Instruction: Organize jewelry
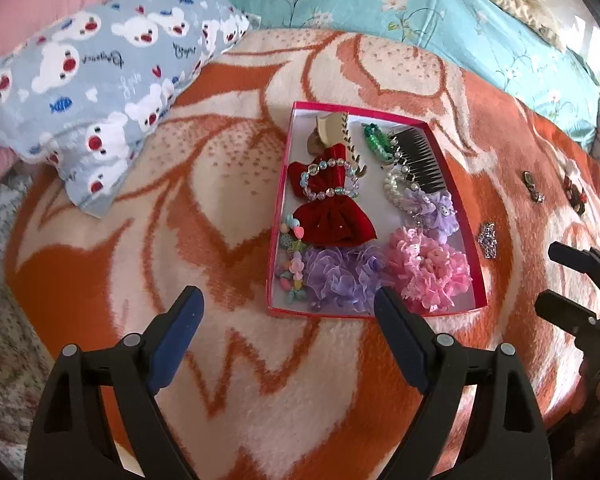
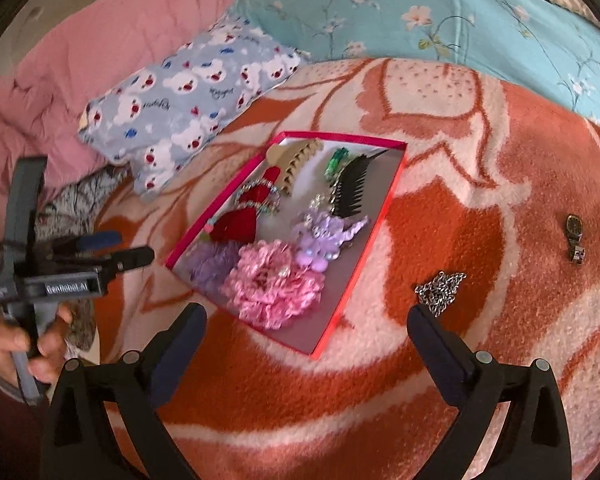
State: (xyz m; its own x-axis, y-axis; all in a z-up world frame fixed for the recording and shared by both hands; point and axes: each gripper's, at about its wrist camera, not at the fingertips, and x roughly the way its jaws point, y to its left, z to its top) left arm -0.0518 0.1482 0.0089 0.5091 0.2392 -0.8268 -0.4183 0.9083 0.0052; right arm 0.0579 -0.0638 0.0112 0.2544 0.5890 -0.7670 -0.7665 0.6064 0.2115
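Each wrist camera looks steeply down along its own fingers from close above the blanket (image 1: pixel 228 360), the left gripper (image 1: pixel 288 340) just short of the red box (image 1: pixel 470 220), the right gripper (image 2: pixel 306 332) at its near-right corner; both views share that box.

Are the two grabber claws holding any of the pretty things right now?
No. The left gripper and the right gripper are both open with nothing between their fingers. The silver chain and the watch lie untouched on the blanket.
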